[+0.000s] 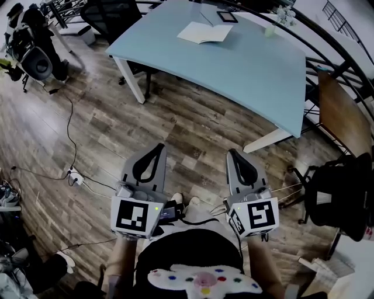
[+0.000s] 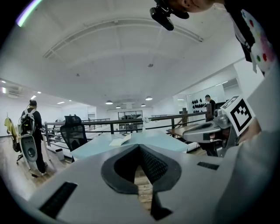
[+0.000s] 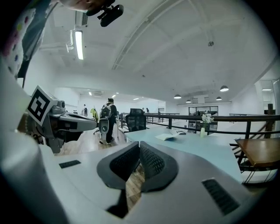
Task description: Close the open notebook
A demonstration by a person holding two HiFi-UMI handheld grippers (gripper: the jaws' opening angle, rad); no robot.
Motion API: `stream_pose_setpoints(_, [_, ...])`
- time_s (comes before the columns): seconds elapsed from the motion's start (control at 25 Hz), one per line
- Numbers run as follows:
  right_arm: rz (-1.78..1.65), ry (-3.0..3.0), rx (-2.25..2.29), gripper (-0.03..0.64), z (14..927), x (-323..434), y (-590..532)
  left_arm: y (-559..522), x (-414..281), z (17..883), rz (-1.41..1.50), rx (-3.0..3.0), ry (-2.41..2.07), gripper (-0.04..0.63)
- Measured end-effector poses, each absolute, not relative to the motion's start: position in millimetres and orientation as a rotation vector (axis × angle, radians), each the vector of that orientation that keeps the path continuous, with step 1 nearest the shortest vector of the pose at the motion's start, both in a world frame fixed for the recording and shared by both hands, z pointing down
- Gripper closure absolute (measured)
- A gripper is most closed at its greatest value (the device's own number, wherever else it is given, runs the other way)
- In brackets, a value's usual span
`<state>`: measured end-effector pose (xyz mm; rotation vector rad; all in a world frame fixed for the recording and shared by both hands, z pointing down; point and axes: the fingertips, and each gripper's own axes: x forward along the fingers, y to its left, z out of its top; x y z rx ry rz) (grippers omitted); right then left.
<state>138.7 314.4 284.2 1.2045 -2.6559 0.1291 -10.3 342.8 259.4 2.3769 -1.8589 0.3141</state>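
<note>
An open white notebook [image 1: 205,32] lies on the far side of a light blue table [image 1: 257,76]; it also shows small in the left gripper view as the notebook [image 2: 120,140] and in the right gripper view as the notebook [image 3: 166,137]. My left gripper [image 1: 153,150] is held low over the wooden floor, far short of the table, its jaws shut with nothing between them. My right gripper [image 1: 236,156] hangs beside it, also shut and empty. Both point toward the table.
A small dark device [image 1: 227,16] and a vase of flowers [image 1: 279,18] stand on the table behind the notebook. Office chairs [image 1: 342,195] sit at right and behind the table. Cables and a power strip [image 1: 75,177] lie on the floor at left. A person [image 3: 106,119] stands far left.
</note>
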Motion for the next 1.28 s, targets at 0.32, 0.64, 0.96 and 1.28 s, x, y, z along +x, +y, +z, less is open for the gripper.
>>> stream_pose_setpoints(0.32, [0.173,-2.692,1.198,0.578,283,152,305,336,5,255,0.314,2.383,-1.885,0.579])
stream_pose_setpoints(0.64, [0.135,-2.715,1.163,0.578,281,158,303,339,14,254,0.27,2.36,-1.927,0.579])
stream_pose_setpoints(0.96, [0.067,-2.739,1.147,0.578,277,172,311,341,30,244,0.254,2.41,-1.968,0.578])
stream_pose_setpoints(1.28, [0.043,-2.725,1.207,0.578,275,182,297,322,29,239,0.248,2.443,-1.978,0.578])
